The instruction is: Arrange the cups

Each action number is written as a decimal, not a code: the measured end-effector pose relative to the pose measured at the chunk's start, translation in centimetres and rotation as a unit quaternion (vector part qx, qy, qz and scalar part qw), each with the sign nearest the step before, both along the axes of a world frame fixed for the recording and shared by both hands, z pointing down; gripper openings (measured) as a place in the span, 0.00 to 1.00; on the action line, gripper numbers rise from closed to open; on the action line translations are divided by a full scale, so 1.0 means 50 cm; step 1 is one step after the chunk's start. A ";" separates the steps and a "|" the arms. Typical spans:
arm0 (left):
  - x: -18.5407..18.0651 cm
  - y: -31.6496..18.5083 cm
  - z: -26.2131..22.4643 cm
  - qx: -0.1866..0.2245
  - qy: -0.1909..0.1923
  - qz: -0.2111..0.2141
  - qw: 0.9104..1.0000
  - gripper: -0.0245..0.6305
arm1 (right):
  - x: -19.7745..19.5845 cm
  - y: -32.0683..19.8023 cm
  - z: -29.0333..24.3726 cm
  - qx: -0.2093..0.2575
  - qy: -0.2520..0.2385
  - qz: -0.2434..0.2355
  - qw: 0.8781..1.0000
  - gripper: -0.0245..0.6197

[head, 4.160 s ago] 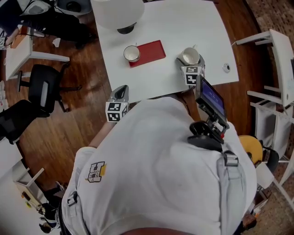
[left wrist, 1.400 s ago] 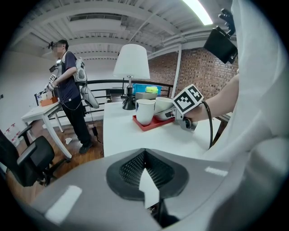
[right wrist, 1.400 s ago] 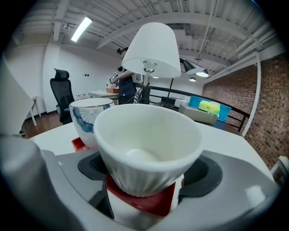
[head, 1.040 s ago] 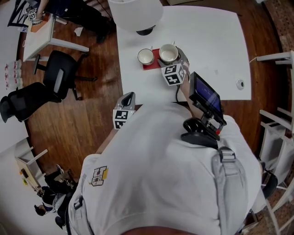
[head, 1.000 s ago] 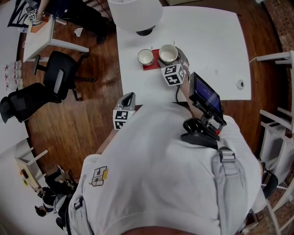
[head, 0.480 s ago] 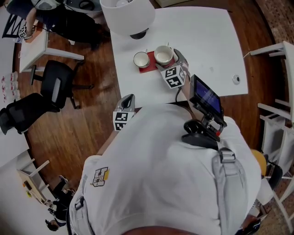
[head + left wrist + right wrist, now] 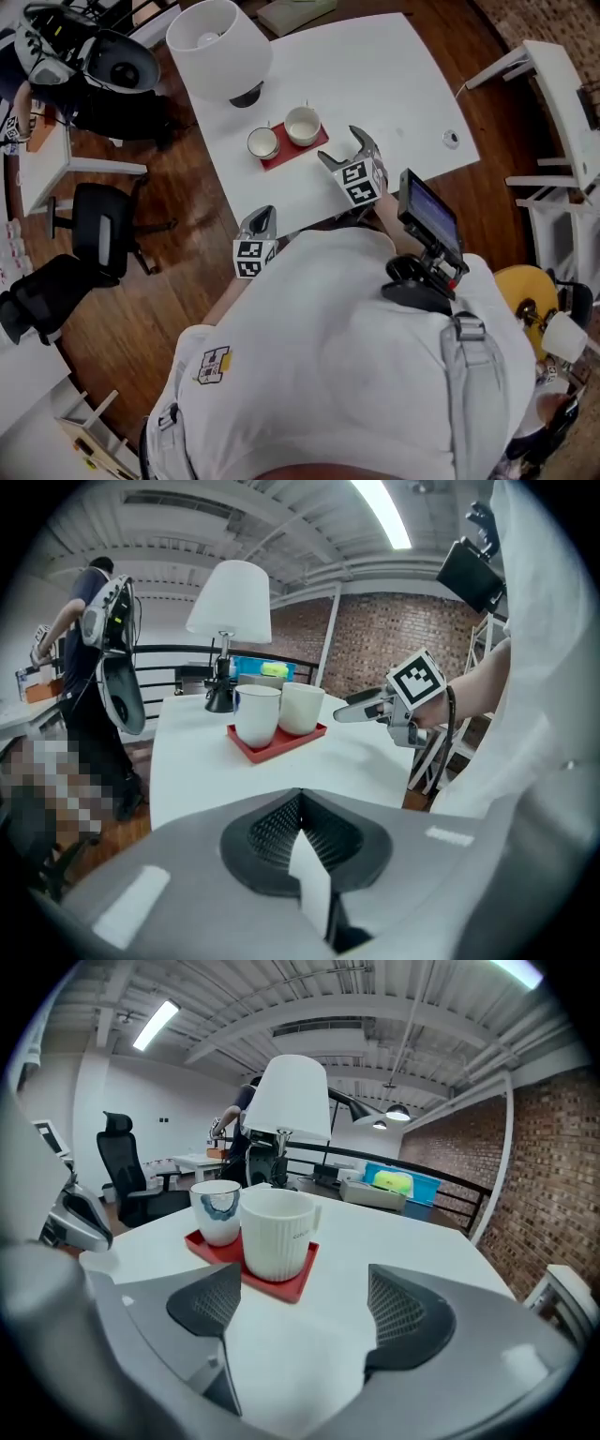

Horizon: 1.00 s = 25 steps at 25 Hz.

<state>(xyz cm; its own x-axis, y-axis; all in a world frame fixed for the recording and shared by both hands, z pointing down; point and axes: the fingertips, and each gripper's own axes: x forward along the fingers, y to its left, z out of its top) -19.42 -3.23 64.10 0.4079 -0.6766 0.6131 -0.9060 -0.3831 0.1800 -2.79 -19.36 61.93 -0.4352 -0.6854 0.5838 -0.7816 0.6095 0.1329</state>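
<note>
Two cups stand side by side on a red tray [image 7: 292,150] on the white table: a ribbed white cup [image 7: 302,125] and a smaller cup with a blue pattern [image 7: 262,142]. In the right gripper view the ribbed cup [image 7: 275,1234] stands just ahead of my right gripper [image 7: 300,1312], apart from it. That gripper's jaws are closing with nothing between them. My left gripper [image 7: 261,217] hangs shut and empty at the table's near edge. From the left gripper view I see both cups [image 7: 257,714] on the tray, with the right gripper [image 7: 361,710] to their right.
A lamp with a white shade [image 7: 217,42] stands at the table's far left corner. A small round fitting [image 7: 451,139] sits near the table's [image 7: 394,75] right edge. Black office chairs [image 7: 94,225] stand at the left, white chairs [image 7: 553,94] at the right.
The ribbed cup, earlier carried from the table's right side, now stands on the red tray. My right gripper has let go of it and drawn back toward me. The left gripper stays shut.
</note>
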 end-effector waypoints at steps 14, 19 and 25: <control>0.063 0.005 0.032 0.010 0.016 0.014 1.000 0.05 | 0.070 0.178 0.006 -0.030 -0.015 -0.030 0.999 0.45; 0.085 0.012 0.035 0.001 -0.004 -0.028 1.000 0.05 | 0.085 0.204 0.036 -0.051 -0.010 -0.101 0.994 0.33; 0.146 0.035 0.041 -0.007 -0.023 -0.071 0.997 0.05 | 0.120 0.213 0.061 -0.061 -0.009 -0.155 0.986 0.18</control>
<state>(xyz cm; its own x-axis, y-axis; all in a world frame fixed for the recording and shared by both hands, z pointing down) -12.12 -1.49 66.14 0.2802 -0.7172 0.6381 -0.9583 -0.2480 0.1422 3.24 -8.71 64.96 -0.6237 -0.4429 0.6441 -0.5567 0.8301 0.0317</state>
